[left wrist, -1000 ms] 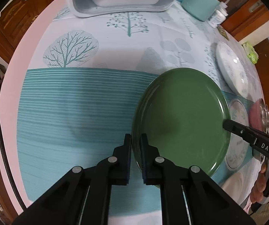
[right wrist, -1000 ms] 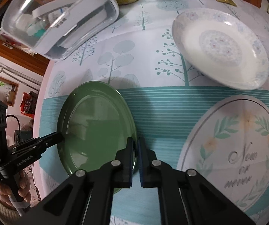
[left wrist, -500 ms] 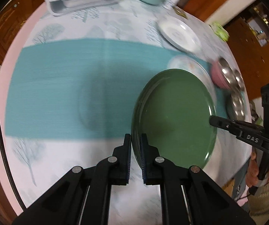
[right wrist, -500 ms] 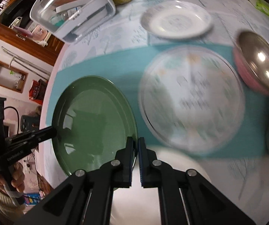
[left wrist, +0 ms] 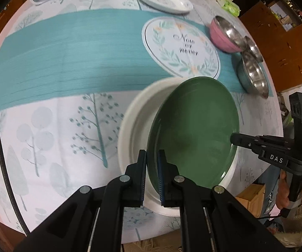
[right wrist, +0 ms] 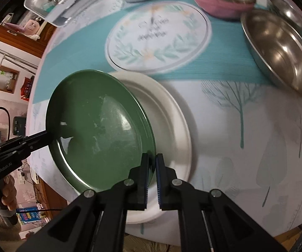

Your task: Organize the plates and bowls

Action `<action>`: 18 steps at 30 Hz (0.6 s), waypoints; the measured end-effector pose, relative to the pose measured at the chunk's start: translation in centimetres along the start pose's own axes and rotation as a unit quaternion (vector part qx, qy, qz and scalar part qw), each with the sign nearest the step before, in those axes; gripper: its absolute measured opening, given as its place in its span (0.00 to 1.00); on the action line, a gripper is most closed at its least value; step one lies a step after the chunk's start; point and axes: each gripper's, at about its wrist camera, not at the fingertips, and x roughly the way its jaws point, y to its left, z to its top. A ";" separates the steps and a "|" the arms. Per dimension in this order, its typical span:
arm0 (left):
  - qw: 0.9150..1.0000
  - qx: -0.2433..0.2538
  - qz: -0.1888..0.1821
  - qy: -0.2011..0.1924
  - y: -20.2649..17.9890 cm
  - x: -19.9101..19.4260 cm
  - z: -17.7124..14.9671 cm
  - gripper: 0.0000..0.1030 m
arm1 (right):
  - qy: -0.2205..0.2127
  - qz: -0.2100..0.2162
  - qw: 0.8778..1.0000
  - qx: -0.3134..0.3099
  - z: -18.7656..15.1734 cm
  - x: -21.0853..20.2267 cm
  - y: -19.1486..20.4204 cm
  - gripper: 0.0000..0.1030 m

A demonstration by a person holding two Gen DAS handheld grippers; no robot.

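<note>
A green plate (left wrist: 193,130) (right wrist: 100,126) hangs in the air, held by both grippers on opposite rims. My left gripper (left wrist: 152,163) is shut on its near-left rim; in the right wrist view this gripper (right wrist: 48,135) shows at the plate's left edge. My right gripper (right wrist: 152,166) is shut on the other rim, seen from the left wrist view (left wrist: 234,139) at the plate's right side. Under the green plate lies a white plate (left wrist: 134,126) (right wrist: 172,115) on the tablecloth, partly covered by it.
Behind sit a printed round plate (left wrist: 180,46) (right wrist: 157,35), a patterned white plate (left wrist: 163,0), a pink bowl (left wrist: 224,35) (right wrist: 220,2), two steel bowls (left wrist: 253,73) (right wrist: 281,50) and a clear plastic box (right wrist: 62,2). The table edge (left wrist: 129,237) runs close below. A hand (left wrist: 285,193) holds the right gripper.
Both grippers carried the green plate across the table to the right; it now hangs over the white plate near the front edge. The bowls have come into closer view.
</note>
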 end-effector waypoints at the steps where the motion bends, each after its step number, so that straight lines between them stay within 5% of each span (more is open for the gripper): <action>1: 1.000 -0.001 0.002 0.003 -0.1 0.4 -0.2 0.07 | 0.003 -0.003 1.000 0.000 -0.2 0.3 -0.2 0.06; 18: 0.999 -0.022 0.014 0.033 1.4 3.6 -0.2 0.10 | 0.014 -0.009 1.000 -0.005 -0.2 1.8 -0.4 0.07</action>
